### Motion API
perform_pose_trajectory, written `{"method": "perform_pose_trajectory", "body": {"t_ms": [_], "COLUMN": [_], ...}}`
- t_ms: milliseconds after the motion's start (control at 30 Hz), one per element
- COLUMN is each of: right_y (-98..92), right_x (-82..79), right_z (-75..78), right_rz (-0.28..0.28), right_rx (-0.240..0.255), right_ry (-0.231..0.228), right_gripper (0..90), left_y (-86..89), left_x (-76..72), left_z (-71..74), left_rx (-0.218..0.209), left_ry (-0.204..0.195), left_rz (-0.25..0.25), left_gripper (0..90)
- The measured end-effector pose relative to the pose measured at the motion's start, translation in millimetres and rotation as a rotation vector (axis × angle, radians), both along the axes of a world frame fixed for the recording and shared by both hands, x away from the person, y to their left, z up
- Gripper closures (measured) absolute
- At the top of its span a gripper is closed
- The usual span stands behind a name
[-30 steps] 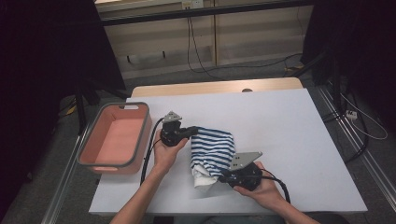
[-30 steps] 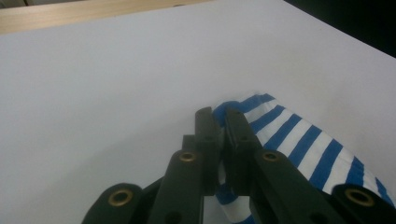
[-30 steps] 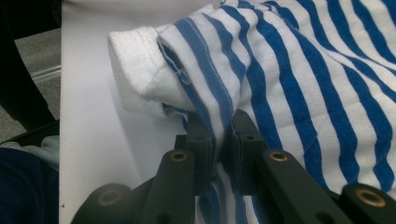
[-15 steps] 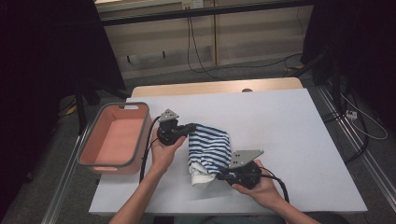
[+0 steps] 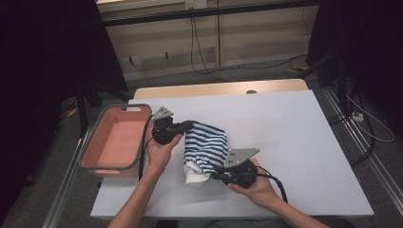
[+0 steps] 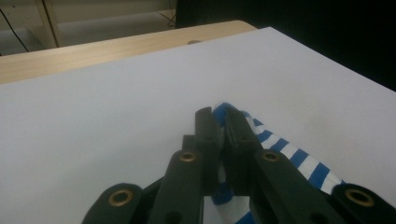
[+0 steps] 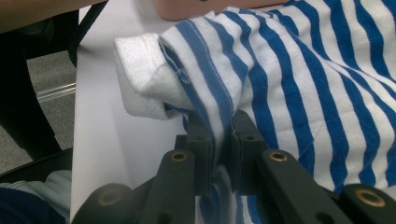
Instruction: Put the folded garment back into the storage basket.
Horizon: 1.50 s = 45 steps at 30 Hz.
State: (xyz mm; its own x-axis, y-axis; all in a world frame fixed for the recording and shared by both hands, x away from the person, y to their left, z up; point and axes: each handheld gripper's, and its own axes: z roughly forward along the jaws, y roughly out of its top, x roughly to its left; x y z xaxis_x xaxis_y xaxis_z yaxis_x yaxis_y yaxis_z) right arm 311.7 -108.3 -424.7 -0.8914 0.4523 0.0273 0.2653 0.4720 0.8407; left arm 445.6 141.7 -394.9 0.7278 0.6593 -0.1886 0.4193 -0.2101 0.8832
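Note:
A blue-and-white striped cloth (image 5: 205, 146) hangs between both grippers over the middle of the white table (image 5: 294, 142). My left gripper (image 5: 191, 125) is shut on the cloth's far left corner; in the left gripper view its closed jaws pinch the striped edge (image 6: 224, 122). My right gripper (image 5: 215, 175) is shut on the cloth's near edge, the fabric (image 7: 299, 88) squeezed between its jaws (image 7: 223, 128). A white inner fold (image 7: 140, 79) droops at the cloth's near left end (image 5: 195, 173).
A pink plastic bin (image 5: 102, 159) stands at the table's left edge, beside my left hand. A wooden strip (image 5: 218, 89) runs along the table's far edge. Cables and a shelf lie on the floor beyond.
Both grippers have lifted a little with the cloth held between them, and the right hand has drifted slightly to the right. The cloth hangs more bunched.

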Motion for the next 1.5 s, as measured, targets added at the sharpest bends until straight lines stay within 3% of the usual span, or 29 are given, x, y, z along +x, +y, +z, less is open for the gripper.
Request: {"method": "perform_pose_trajectory", "body": {"t_ms": [667,967,1267,1500], "right_y": [22.0,30.4,42.1,53.4], "right_x": [8.2,13.6,20.6,24.0], "right_z": [17.4,32.7,36.1,36.9], "right_rz": [-0.002,0.021,0.026,0.042], "right_rx": [0.064,0.060,0.106,0.108], "right_ry": [-0.040,-0.070,-0.082,-0.092], "right_gripper": [80.9,80.9,80.9,80.9], "left_y": [26.7,42.6,55.2,64.5], "left_x": [9.4,9.0,9.7,9.4], "left_z": [25.7,36.2,41.8,46.7], "left_rx": [-0.046,-0.068,-0.083,-0.088], "left_ry": [-0.042,-0.054,-0.068,-0.079], "left_rz": [0.017,0.035,0.059,0.075], "left_gripper": [85.8,85.8,85.8,85.8]}}
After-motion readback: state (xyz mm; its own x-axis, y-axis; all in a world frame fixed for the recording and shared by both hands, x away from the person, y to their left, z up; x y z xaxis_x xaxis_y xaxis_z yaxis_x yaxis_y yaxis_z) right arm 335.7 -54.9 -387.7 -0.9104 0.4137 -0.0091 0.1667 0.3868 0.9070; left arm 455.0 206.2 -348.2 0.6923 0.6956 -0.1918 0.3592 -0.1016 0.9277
